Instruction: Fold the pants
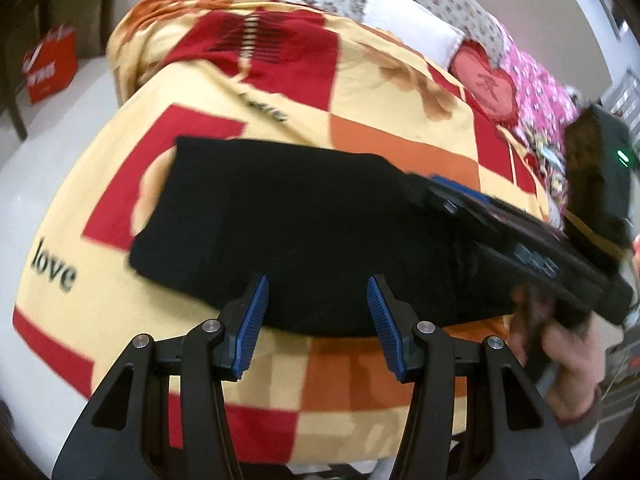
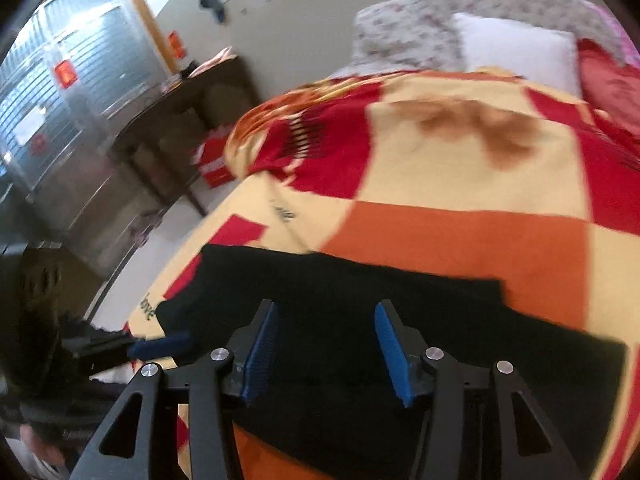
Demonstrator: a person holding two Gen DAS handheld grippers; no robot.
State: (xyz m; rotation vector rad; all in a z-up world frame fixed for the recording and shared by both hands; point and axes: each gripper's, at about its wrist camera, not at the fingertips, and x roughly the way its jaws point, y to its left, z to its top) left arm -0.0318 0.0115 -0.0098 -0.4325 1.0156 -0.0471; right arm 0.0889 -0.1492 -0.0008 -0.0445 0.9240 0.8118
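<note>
Black pants (image 1: 280, 224) lie folded into a flat block on the checked red, yellow and orange blanket (image 1: 380, 92) of a bed. My left gripper (image 1: 318, 284) is open and empty, its blue pads just above the pants' near edge. The right gripper (image 1: 440, 184) reaches in from the right over the pants' right end in that view. In the right wrist view the pants (image 2: 360, 292) lie under my right gripper (image 2: 326, 312), which is open and empty. The left gripper (image 2: 160, 346) shows at lower left beside the pants' left end.
A white pillow (image 1: 412, 24) and a red heart cushion (image 1: 488, 80) lie at the head of the bed, with a pink patterned cloth (image 1: 540, 92) beside them. A red bag (image 1: 52, 64) stands on the floor by a dark wooden table (image 2: 180, 120). A metal cabinet (image 2: 68, 92) stands beyond.
</note>
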